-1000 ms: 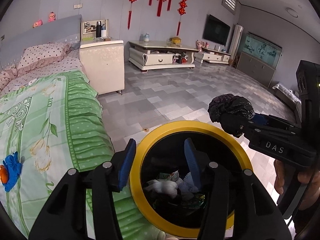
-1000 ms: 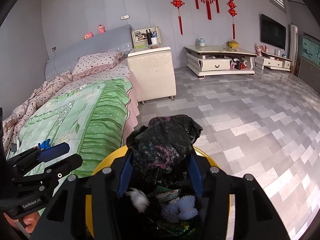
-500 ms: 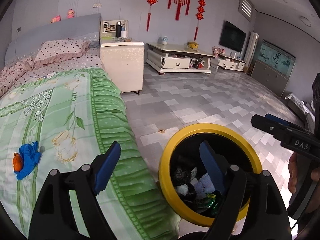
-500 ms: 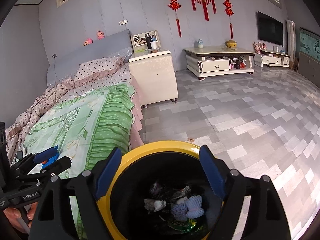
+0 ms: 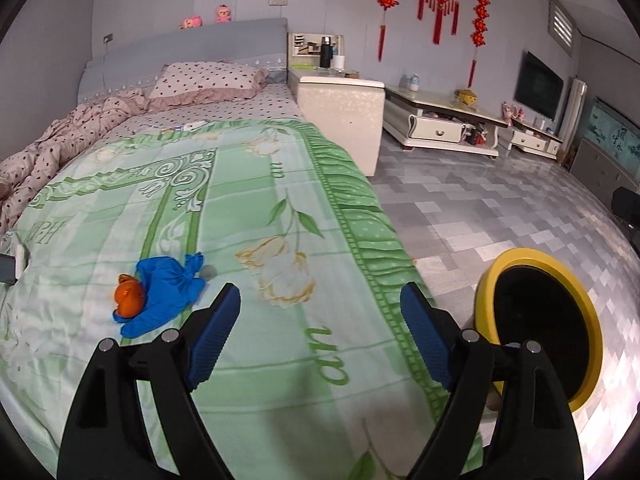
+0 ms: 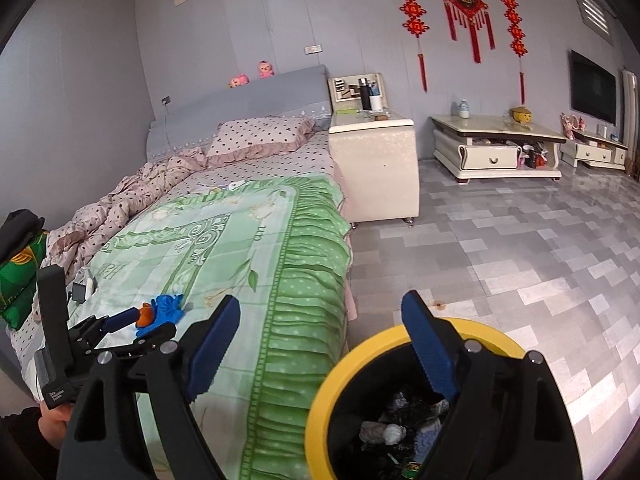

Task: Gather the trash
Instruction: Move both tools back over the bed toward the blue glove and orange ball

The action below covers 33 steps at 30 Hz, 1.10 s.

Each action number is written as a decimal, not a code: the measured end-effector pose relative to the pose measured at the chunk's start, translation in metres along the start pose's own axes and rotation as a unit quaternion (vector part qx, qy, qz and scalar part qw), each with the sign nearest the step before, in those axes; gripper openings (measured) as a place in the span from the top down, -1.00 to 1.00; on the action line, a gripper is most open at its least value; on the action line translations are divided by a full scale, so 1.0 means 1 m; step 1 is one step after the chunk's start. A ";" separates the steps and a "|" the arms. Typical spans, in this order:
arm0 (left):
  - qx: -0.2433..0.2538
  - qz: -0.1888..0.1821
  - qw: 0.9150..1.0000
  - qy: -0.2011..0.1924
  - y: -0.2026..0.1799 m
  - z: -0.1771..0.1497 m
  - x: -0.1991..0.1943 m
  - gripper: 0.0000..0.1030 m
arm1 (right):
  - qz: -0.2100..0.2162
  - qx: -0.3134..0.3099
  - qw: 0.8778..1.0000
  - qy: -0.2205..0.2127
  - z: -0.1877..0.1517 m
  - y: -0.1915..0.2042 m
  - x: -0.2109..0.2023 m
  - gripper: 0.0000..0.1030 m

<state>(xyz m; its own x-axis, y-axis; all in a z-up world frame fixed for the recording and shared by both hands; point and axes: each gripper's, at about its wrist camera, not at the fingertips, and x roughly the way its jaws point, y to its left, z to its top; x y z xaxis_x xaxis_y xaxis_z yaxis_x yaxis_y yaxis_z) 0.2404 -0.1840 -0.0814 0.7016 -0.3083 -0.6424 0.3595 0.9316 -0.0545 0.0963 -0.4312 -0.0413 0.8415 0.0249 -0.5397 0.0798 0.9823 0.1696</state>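
Yellow-rimmed trash bin (image 6: 352, 364) stands on the grey tiled floor (image 6: 520, 248) just beside the bed (image 6: 224, 240). Inside it lie several crumpled pieces of trash (image 6: 400, 428), among them a black bag and some white and pale blue wads. The right tongs (image 6: 320, 348) hang above the bin with the blue pads wide apart; the jaws are opening and nothing is between them. 1 pad is over the bin's rim and the other is over the edge of the green bedspread (image 5: 248, 208).

The left tongs (image 5: 320, 340) are over the bed, the jaws wide and empty. In front of them, on the bedspread, lies a blue crumpled piece (image 5: 168, 292) with an orange piece (image 5: 129, 300) touching its left side. A small grey ball (image 5: 208, 272) lies just beside the blue piece on its right. In the left wrist view the bin (image 5: 492, 288) is at the right, well apart from these things. In the right wrist view the left tongs (image 6: 128, 326) point toward the blue and orange pieces, and a hand (image 6: 56, 420) holds their handle at the lower left
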 end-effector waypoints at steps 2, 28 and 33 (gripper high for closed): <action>-0.007 0.016 1.000 0.002 0.018 -0.001 0.001 -0.52 | 0.012 -0.011 1.000 0.003 0.006 0.018 0.008 -0.60; -0.122 0.147 0.980 0.055 0.228 -0.019 0.082 -0.52 | 0.160 -0.045 0.967 0.190 -0.003 0.201 0.248 -0.60; -0.138 0.140 0.979 0.061 0.244 -0.022 0.098 -0.52 | 0.181 -0.042 0.957 0.222 -0.017 0.221 0.287 -0.54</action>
<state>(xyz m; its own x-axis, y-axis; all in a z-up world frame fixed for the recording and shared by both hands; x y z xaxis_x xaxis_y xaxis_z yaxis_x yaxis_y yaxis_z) 0.3832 0.0175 -0.1749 0.6643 -0.0246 -0.7471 -0.0273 0.9980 -0.0571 0.3461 -0.2039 -0.1726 0.4936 0.4250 -0.7588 -0.2340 0.9052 0.3548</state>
